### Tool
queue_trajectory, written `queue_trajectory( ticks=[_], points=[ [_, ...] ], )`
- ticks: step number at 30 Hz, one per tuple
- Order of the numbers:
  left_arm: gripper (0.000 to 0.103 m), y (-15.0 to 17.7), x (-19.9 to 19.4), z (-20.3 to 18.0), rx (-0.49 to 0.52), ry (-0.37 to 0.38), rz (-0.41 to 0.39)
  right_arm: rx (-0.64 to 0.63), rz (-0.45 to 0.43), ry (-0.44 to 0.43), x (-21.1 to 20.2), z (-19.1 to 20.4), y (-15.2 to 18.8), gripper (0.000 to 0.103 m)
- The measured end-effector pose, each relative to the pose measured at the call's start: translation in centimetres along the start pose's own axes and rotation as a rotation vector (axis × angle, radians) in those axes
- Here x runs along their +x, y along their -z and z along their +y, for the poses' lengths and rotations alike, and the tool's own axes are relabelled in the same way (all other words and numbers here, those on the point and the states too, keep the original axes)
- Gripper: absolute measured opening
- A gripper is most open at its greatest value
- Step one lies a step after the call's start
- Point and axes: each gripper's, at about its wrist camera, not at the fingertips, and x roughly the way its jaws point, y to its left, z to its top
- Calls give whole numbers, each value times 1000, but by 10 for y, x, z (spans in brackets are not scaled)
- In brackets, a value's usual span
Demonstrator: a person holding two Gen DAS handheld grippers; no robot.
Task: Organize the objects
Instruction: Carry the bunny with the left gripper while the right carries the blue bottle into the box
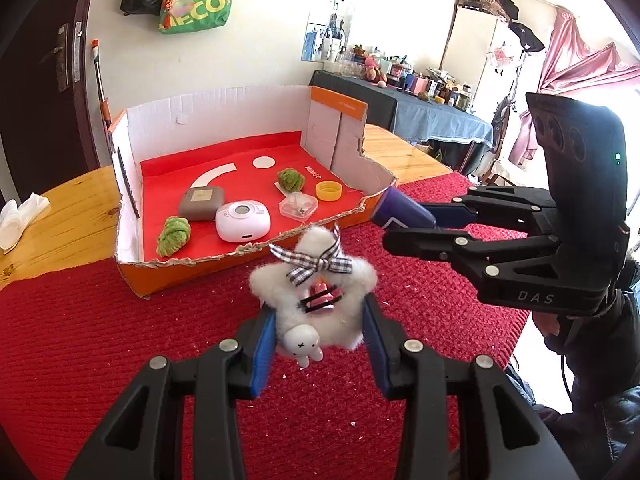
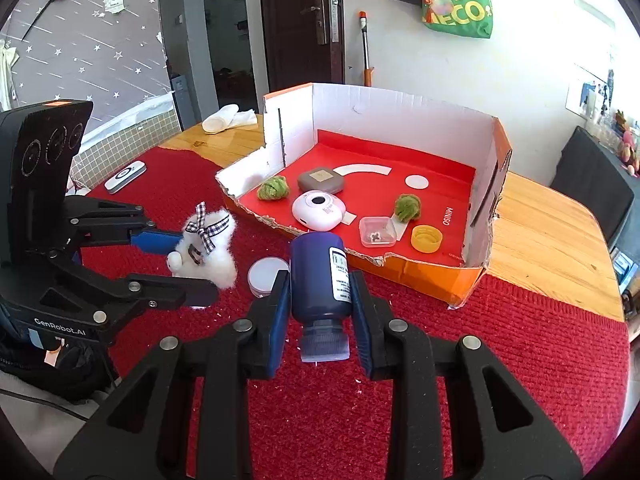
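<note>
White fluffy star charm sits pinched in your left claw above the red mat; your right claw grips a dark blue bottle just before the torn cardboard box.

Each tool is matte black plastic: the left tool and right tool have angular linkage arms with triangular cut-outs, round silver rivets and blue ribbed pads. Behind each tool's fingers rises a black housing with three round lenses; white lettering marks the bases. A dark padded sleeve shows behind the right tool.
</note>
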Motion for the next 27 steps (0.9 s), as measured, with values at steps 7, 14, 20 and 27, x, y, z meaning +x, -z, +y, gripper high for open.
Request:
queue_trajectory(
  ticks=[7,14,20,27],
  points=[
    [42,-20,4,5,14,14,5,24,-5,39,-2,-5,-18,27],
    [42,-75,32,23,46,7,63,69,50,161,17,-26,-78,27],
    [42,-113,75,46,30,21,151,116,136,246,61,-55,-116,27],
    [42,-136,125,84,-27,-30,234,158,250,292,110,-80,-132,27]
  ],
)
